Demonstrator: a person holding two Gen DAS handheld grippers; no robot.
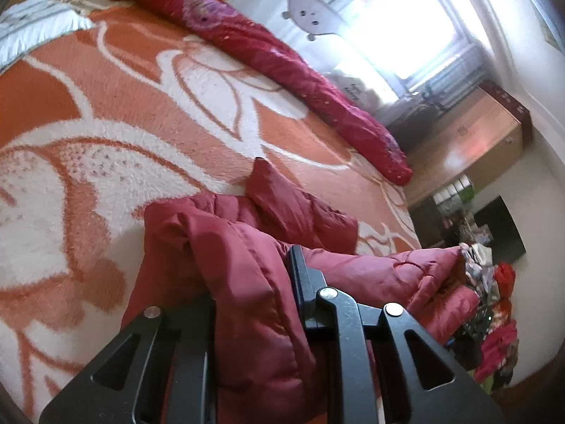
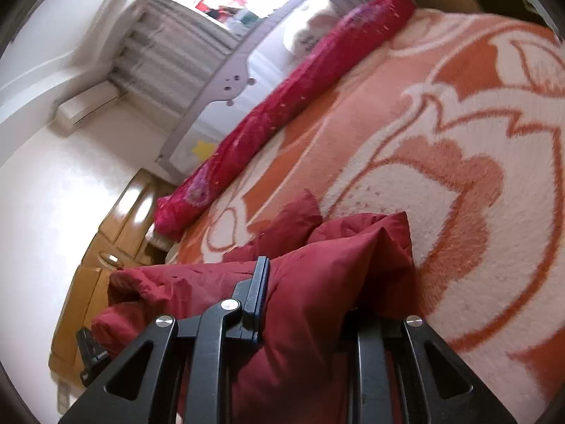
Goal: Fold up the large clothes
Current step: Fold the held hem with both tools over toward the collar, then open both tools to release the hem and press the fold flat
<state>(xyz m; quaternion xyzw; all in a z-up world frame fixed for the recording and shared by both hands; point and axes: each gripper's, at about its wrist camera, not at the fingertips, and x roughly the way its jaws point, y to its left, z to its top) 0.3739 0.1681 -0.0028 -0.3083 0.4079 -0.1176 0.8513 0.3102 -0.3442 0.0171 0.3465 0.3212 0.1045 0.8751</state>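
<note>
My left tongs [image 1: 254, 304] and right tongs [image 2: 303, 300] are each clamped on a fold of a dark red puffy jacket [image 1: 226, 247], bunched on the orange-and-white bed blanket [image 1: 123, 106]. It looks light, soft and slippery, so I'd grip seams or hems. Beyond the jacket lies a rolled pink quilt [image 1: 282, 56], well apart.

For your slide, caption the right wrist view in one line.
Right gripper clamps a padded red jacket over an orange floral blanket.
</note>
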